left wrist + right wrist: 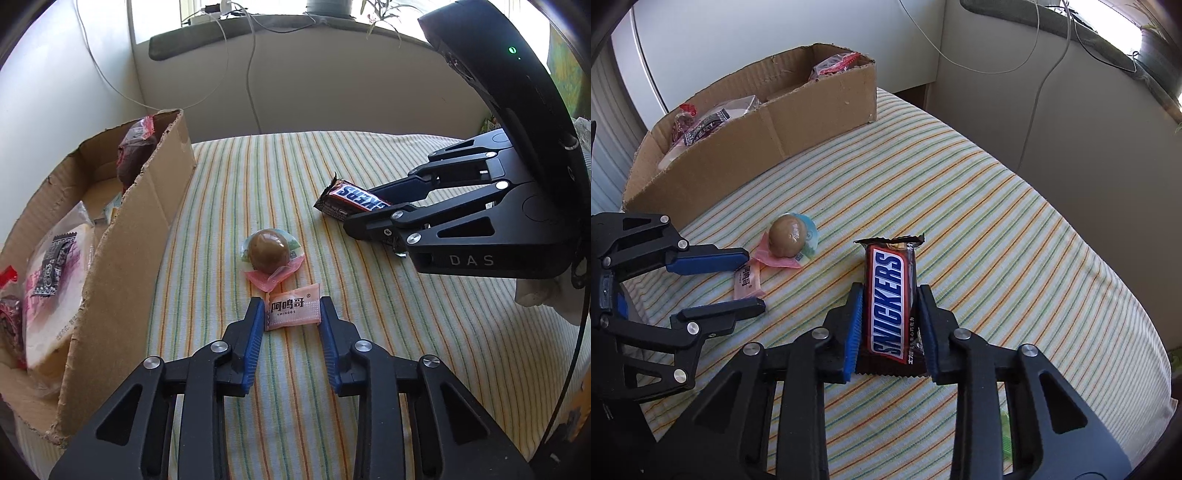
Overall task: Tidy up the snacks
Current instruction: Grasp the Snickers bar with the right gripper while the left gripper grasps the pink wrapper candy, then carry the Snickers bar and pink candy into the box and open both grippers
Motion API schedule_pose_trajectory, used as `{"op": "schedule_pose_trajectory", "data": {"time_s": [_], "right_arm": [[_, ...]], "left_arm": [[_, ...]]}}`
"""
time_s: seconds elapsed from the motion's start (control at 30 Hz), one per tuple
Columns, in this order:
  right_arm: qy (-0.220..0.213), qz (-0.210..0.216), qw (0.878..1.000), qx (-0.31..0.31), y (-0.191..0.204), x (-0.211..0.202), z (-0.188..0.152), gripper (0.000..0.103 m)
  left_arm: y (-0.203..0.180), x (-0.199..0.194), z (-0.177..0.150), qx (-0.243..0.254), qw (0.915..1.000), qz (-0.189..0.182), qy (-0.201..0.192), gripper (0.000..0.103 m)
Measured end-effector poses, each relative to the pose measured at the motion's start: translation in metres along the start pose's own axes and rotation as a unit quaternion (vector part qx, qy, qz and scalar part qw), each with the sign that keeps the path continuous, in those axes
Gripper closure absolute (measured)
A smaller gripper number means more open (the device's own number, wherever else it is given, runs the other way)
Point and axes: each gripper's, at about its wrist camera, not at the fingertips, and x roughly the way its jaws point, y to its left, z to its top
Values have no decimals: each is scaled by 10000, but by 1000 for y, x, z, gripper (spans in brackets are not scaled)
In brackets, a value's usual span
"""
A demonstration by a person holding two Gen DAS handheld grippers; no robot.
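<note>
The left gripper (291, 314) is pointing steeply down at the bed, its blue pads (255, 332) pressing both sides of a pink packet (293, 311). The right gripper (891, 325) is tilting down likewise, its pads (854, 332) clamping a Snickers bar (888, 299) lengthwise.

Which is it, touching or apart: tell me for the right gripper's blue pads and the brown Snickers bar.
Touching. The right wrist view shows both blue pads pressed against the Snickers bar, no gap either side.

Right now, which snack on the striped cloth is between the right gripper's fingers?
The Snickers bar: the right gripper clamps it. The pink packet sits in the left gripper.
</note>
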Motion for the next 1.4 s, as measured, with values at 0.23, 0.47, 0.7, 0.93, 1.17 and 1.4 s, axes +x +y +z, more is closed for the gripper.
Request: {"op": "schedule_pose_trajectory", "data": {"time_s": [0.23, 0.47, 0.7, 0.93, 1.17, 1.4], "right_arm": [[-57, -145, 9998, 75, 1, -8, -9, 74], [-110, -263, 9994, 171, 0, -12, -14, 74], [-278, -278, 9990, 224, 1, -25, -13, 74], [-484, -338, 9979, 269, 6, -42, -4, 74], [-711, -323, 9966, 276, 20, -54, 20, 74], [-846, -295, 9957, 215, 40, -55, 52, 74]], "left_arm": [[15, -3, -5, -313, 9993, -189, -13, 99], [26, -12, -9, -483, 9983, -276, -161, 99], [30, -39, -4, -596, 9970, -308, -392, 99], [45, -62, 4, -610, 9954, -229, -700, 99], [66, -78, 21, -671, 9930, -9, -976, 99], [101, -84, 31, -783, 9904, 238, -1112, 99]]}}
